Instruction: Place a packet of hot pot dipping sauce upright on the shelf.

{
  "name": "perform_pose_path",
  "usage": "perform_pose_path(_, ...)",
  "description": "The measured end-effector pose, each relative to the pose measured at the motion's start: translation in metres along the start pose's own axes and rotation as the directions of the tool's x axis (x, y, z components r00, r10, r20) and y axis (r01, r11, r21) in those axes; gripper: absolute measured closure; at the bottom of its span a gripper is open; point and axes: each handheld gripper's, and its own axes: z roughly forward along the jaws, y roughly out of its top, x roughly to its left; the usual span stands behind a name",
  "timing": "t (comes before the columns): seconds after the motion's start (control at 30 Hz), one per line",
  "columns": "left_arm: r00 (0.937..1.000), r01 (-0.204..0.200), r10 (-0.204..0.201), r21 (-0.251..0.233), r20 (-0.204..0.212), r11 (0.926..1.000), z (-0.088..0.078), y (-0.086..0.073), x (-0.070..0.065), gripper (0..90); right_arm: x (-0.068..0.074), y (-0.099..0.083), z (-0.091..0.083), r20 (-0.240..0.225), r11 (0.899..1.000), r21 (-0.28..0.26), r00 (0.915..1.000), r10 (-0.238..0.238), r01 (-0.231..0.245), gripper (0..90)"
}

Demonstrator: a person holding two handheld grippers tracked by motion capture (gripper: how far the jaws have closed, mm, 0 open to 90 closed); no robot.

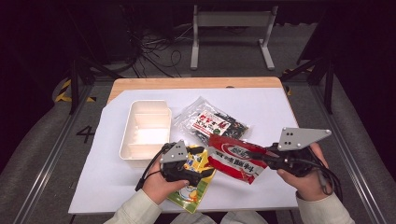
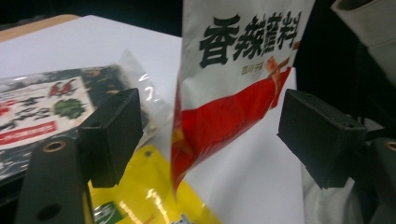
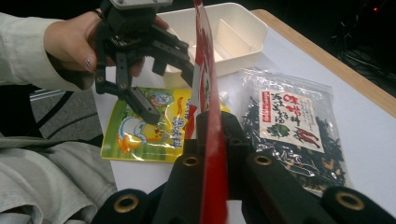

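Observation:
My right gripper is shut on a red and white sauce packet and holds it on edge above the table. The packet's free end hangs between the jaws of my left gripper, which stand open on either side without touching it. In the right gripper view the left gripper faces me, held by a hand. A yellow pouch lies flat beneath the left gripper.
A clear bag of dark dried spices lies just beyond the packet. A white divided tray stands at the left on the white sheet. The wooden table edge runs behind.

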Motion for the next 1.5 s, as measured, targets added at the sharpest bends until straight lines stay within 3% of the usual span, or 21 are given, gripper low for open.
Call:
perform_pose_path(0.2,0.9990,-0.007,0.007,-0.003,0.045,1.0000,0.009,-0.001,0.003,24.2,0.002,0.002,0.005,-0.034,1.000,-0.011,0.9993,-0.011,0.011,88.4)
perform_pose_path(0.23,0.9968,0.001,0.000,-0.012,0.080,0.9999,0.011,-0.001,0.002,27.3,0.003,0.002,0.005,-0.038,1.000,-0.013,0.9992,-0.013,0.013,88.4)
perform_pose_path(0.3,0.9948,-0.011,0.012,-0.011,0.101,0.9999,0.014,-0.002,0.001,35.4,0.004,0.003,0.006,-0.043,1.000,-0.020,0.9989,-0.019,0.018,88.4)
perform_pose_path(0.4,0.9960,-0.016,0.015,0.010,0.088,0.9998,0.015,-0.003,0.001,42.4,0.004,0.003,0.008,-0.045,1.000,-0.018,0.9988,-0.020,0.020,88.4)
perform_pose_path(0.53,0.9954,0.013,-0.019,0.057,0.094,0.9983,0.021,-0.006,0.003,38.8,0.005,0.004,0.011,-0.056,0.999,-0.026,0.9981,-0.024,0.023,88.4)
perform_pose_path(0.67,0.9959,0.016,-0.024,0.092,0.087,0.9956,0.022,-0.005,0.002,37.5,0.006,0.005,0.012,-0.058,0.999,-0.032,0.9979,-0.028,0.026,88.4)
perform_pose_path(0.83,0.9932,-0.019,0.009,0.086,0.116,0.9962,0.022,-0.006,0.002,54.5,0.006,0.005,0.011,-0.063,0.999,-0.040,0.9976,-0.028,0.025,88.4)
perform_pose_path(0.93,0.9896,-0.036,0.023,0.090,0.142,0.9953,0.019,-0.006,0.000,71.7,0.006,0.005,0.009,-0.055,0.998,-0.050,0.9980,-0.030,0.027,88.3)
perform_pose_path(1.07,0.9868,-0.040,0.024,0.099,0.160,0.9942,0.019,-0.004,-0.003,74.6,0.005,0.004,0.007,-0.046,0.998,-0.054,0.9987,-0.022,0.019,88.3)
perform_pose_path(1.27,0.9888,-0.021,0.003,0.118,0.150,0.9928,0.015,-0.002,-0.002,76.2,0.003,0.002,0.008,-0.048,0.998,-0.059,0.9988,-0.006,0.003,87.5)
perform_pose_path(1.37,0.9928,-0.023,0.009,0.114,0.120,0.9932,0.011,0.000,-0.003,76.6,0.001,0.000,0.008,-0.052,0.997,-0.071,0.9986,0.005,-0.008,82.6)
perform_pose_path(1.5,0.9930,-0.011,-0.002,0.104,0.118,0.9945,0.005,0.004,0.000,76.9,-0.002,-0.002,0.005,-0.025,0.995,-0.098,0.9994,0.026,-0.028,68.2)
